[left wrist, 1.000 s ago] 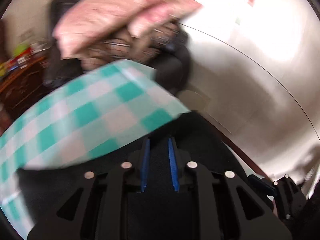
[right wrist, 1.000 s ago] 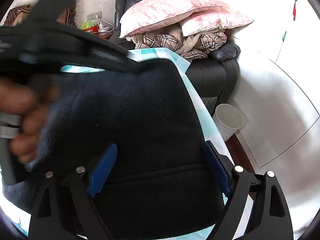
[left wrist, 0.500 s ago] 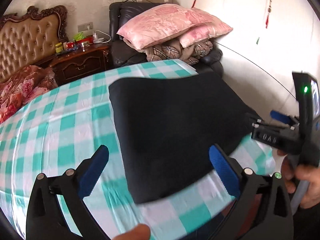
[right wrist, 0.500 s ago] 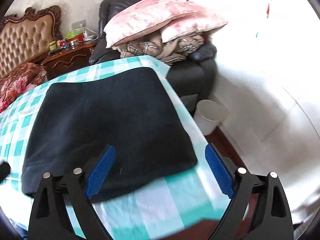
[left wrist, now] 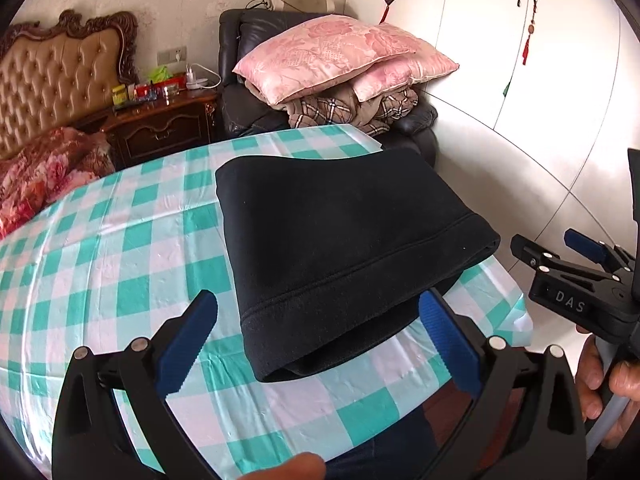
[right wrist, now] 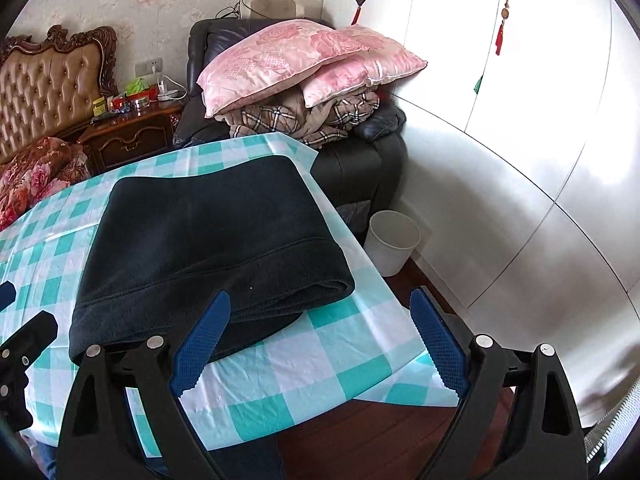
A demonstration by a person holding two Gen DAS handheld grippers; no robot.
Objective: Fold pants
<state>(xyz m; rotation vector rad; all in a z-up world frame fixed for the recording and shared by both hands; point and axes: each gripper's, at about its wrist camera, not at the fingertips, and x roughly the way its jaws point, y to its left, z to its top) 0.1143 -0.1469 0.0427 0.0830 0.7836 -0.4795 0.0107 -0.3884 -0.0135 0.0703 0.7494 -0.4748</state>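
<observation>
The black pants (left wrist: pixel 336 240) lie folded in a thick rectangle on the green-and-white checked tablecloth (left wrist: pixel 112 264), near the table's right edge. They also show in the right wrist view (right wrist: pixel 208 248). My left gripper (left wrist: pixel 316 336) is open and empty, held back from the near edge of the pants. My right gripper (right wrist: pixel 316 344) is open and empty, off the pants' near right corner, over the cloth's edge. The right gripper also shows at the right of the left wrist view (left wrist: pixel 576 276).
A dark armchair (right wrist: pixel 360 160) with pink pillows (right wrist: pixel 296 60) and a plaid blanket stands behind the table. A white bin (right wrist: pixel 392 240) sits on the floor by it. A wooden nightstand (left wrist: pixel 164 124) and a bed (left wrist: pixel 48 160) are at the left. White wardrobe doors (right wrist: pixel 520 120) are at the right.
One second ago the left gripper was shut on the pants and close over them. Both grippers have let go and pulled back; the pants now lie folded and still.
</observation>
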